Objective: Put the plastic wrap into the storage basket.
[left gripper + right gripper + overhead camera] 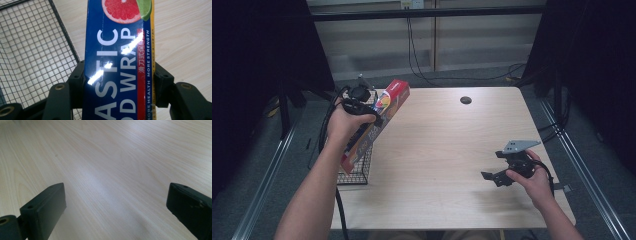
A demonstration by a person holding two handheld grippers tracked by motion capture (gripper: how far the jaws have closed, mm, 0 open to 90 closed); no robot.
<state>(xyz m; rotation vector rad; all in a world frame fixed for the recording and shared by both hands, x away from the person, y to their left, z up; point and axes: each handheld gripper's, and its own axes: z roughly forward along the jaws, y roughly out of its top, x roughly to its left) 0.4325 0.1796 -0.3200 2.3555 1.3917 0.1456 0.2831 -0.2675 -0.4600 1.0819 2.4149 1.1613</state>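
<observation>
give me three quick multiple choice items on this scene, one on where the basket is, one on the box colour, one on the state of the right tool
1. Where does the wire basket sit?
A. at the table's left edge
B. at the table's middle
C. beside the right tool

2. What is the main colour of the plastic wrap box face in the left gripper view?
A. green
B. blue
C. white

3. How is the right tool?
A. shut on the box
B. shut on nothing
C. open, nothing between its jaws

Answers: 1 A, the basket stands under the left tool at the left edge. 2 B, white letters on blue. 3 C, bare table shows between the spread jaws.
</observation>
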